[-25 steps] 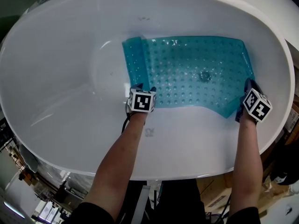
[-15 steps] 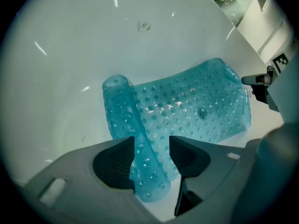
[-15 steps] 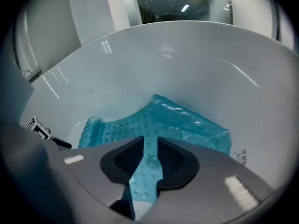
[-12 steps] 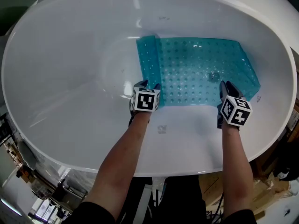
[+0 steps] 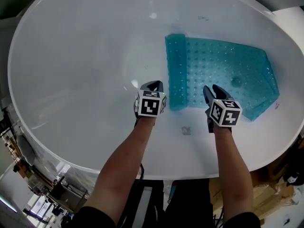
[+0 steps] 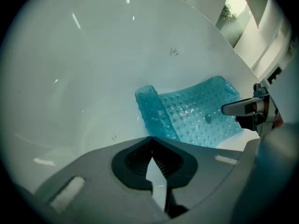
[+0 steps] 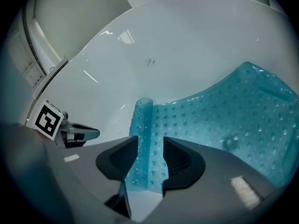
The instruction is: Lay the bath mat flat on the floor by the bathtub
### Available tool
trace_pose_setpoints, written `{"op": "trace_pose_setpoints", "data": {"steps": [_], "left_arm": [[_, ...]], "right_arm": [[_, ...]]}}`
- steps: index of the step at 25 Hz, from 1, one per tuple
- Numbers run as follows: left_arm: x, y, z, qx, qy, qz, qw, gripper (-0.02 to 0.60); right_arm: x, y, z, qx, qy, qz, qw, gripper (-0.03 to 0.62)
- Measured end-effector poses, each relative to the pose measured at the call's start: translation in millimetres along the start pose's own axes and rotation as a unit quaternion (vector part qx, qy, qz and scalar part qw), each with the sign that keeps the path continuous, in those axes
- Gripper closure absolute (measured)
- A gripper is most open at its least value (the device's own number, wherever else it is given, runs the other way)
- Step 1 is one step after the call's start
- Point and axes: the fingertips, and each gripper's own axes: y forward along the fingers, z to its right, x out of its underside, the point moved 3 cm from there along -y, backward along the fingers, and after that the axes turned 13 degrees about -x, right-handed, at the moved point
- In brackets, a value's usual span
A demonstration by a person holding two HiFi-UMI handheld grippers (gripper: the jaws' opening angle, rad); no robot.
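Reaching into the bathtub (image 5: 71, 70), you are keeping your left gripper (image 5: 151, 85) pressed together on nothing, over the tub's bare white bottom. Your right gripper (image 5: 213, 88) has just been opening: its jaws are standing apart, the bath mat (image 5: 223, 70) showing between them, unpinched. The mat is lying inside the bathtub, one edge rolled.

Left gripper (image 5: 151, 84): jaws closed together, empty, pointing steeply down from a bare, outstretched left forearm (image 5: 124, 163). Right gripper (image 5: 212, 90): jaws apart, just been opening, bath mat (image 5: 223, 72) edge in the gap, unpinched; right forearm (image 5: 229, 160) alongside
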Motion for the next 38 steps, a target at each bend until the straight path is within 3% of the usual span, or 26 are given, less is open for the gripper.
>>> {"op": "trace_pose_setpoints", "data": {"steps": [12,25,32,35,38], "left_arm": [[40.7,23.9,-50.9,0.029,-0.018,-0.008,0.9994,0.577],[54.6,60.8,-80.6,0.045,-0.008,-0.006,0.999,0.577],[67.7,69.1,-79.8,0.048,-0.012,-0.015,0.9987,0.577],[68.1,68.3,-80.5,0.051,-0.011,-0.014,0.9985,0.577],[68.0,68.8,-83.0,0.052,-0.012,-0.012,0.9985,0.577]], "right_arm": [[64.2,106.8,-25.7,-0.051,0.027,-0.065,0.996,0.291],[87.5,156.9,5.0,-0.086,0.097,-0.06,0.99,0.228],[92.9,172.7,-7.4,-0.12,0.106,-0.064,0.985,0.231],[93.3,178.1,-15.5,-0.114,0.094,-0.067,0.987,0.267],[92.4,176.8,-16.7,-0.107,0.083,-0.068,0.988,0.349]]}}
